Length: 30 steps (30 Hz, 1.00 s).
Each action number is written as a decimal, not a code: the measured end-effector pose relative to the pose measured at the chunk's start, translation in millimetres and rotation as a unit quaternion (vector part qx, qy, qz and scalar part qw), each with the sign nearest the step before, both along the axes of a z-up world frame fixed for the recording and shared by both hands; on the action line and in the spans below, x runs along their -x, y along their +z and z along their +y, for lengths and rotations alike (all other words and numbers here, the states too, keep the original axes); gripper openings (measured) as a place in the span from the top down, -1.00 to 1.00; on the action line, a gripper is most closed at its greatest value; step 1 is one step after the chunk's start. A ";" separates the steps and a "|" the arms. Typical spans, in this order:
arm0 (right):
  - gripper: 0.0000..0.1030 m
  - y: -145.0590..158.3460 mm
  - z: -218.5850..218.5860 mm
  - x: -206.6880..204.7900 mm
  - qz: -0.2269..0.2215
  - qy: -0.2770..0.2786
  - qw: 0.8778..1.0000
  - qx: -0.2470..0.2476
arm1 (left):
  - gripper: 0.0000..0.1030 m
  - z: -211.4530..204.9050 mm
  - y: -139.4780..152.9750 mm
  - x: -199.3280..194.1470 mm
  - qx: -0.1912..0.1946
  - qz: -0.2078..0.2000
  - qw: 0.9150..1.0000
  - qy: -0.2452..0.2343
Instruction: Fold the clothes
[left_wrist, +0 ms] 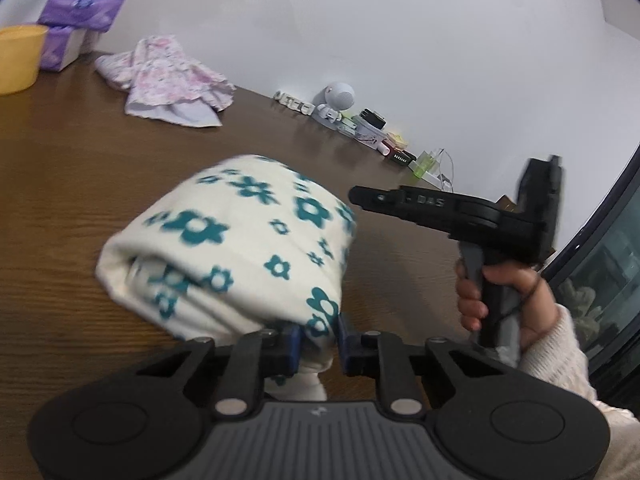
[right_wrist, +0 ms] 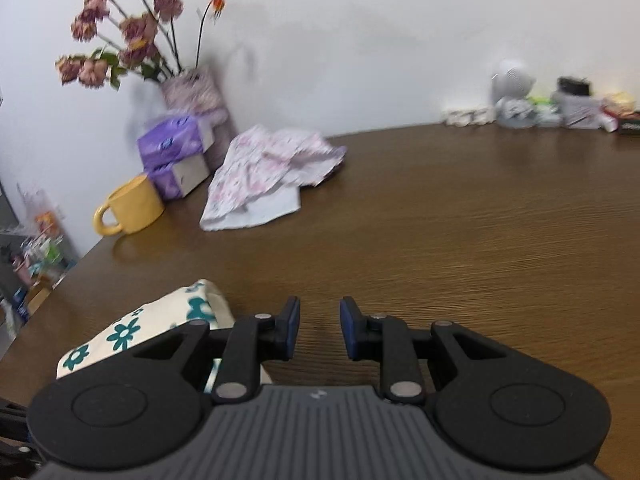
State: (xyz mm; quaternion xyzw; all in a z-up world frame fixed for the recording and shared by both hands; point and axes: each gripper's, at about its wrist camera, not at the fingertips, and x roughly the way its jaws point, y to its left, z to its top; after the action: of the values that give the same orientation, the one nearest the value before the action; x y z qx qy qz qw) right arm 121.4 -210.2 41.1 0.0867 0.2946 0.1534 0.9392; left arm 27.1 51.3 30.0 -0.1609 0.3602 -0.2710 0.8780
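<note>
Brown wood-grain table (right_wrist: 460, 216) is stretching back to a plain white wall, and the landmark for everything else is the yellow mug (right_wrist: 130, 205) standing near its far left corner. Just beside the mug, toward the wall, purple tissue packs (right_wrist: 176, 152) are sitting stacked, with a vase of dried flowers (right_wrist: 120, 36) rising behind them. On the mug's other side, just past the packs, a crumpled pink floral garment (right_wrist: 268, 172) is lying unfolded.

Well nearer than the mug, at the table's front edge, the cream cloth with teal flowers (left_wrist: 236, 248) is lying bundled into a thick folded roll. The left gripper (left_wrist: 318, 344) is pinching a lower edge of it between its blue pads, a fold of cloth bulging between them. The right gripper (right_wrist: 320, 330) is hovering beside the roll with its jaws slightly parted and nothing between them; the left view shows a hand (left_wrist: 500, 300) in a pale sleeve gripping its handle.

The cloth is looking soft, plush and light, so it is likely sagging and unrolling wherever it is left unsupported. A corner or hem edge is probably the best hold, with both grippers spaced along one side to keep the fold square. It is unlikely to slip, and nothing about it is fragile.
</note>
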 end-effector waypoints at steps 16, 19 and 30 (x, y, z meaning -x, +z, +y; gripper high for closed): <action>0.44 0.9 8.1 86.5 -0.042 0.035 0.998 0.014 | 0.01 1.6 19.3 48.7 -0.103 -0.102 0.989 0.034; 0.11 -2.6 28.0 107.7 -0.050 0.079 0.995 0.035 | 0.01 16.0 18.8 52.5 -0.146 -0.119 0.979 0.072; 0.16 -14.1 78.3 116.8 -0.050 0.085 0.991 0.093 | 0.14 -4.8 -4.9 22.0 -0.274 -0.148 0.948 0.064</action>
State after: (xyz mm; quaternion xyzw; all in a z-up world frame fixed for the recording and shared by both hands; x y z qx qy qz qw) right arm 4.6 -131.8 27.0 -0.0344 0.2668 0.2083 0.9403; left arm 5.2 46.5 25.1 0.1052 0.2759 -0.1257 0.9471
